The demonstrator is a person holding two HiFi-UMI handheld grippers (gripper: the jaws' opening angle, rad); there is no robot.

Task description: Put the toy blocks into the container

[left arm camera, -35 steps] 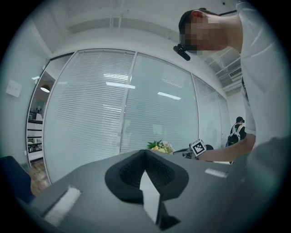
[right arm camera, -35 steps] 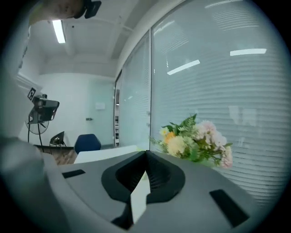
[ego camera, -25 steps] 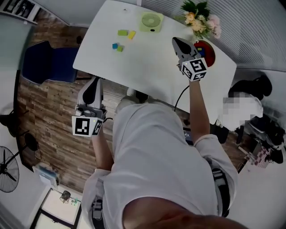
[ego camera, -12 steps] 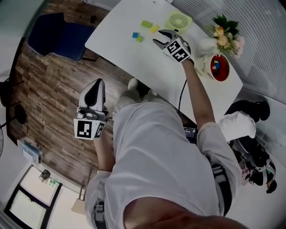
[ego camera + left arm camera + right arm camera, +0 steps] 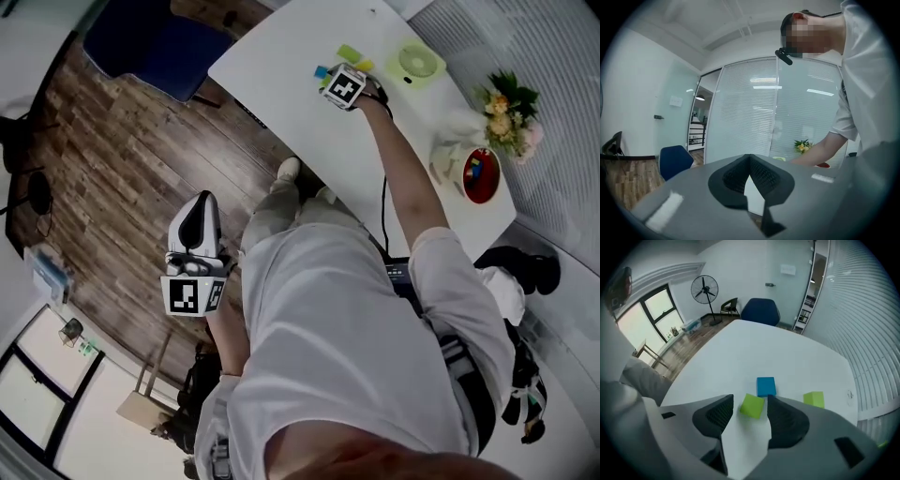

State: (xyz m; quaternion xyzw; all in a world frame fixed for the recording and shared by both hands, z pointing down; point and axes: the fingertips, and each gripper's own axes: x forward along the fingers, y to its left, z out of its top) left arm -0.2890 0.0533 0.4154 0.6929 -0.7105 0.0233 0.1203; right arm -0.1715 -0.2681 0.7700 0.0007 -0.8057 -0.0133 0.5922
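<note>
ribbed jaws of right gripper (image 5: 749, 405) opening around lime cube (image 5: 752, 406) on smooth white table (image 5: 754, 352); left gripper (image 5: 750, 161) jaws together

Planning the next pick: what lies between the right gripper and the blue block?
A small green block lies between the right gripper's opening jaws, just short of the blue block; the right gripper view shows it.

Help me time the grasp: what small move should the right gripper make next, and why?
Probably ease the right gripper slightly forward over the white table. Its jaws are opening, and the small lime-green toy cube sits between their tips, untouched, a blue toy cube just behind it; going deeper would seat it between the pads.
</note>
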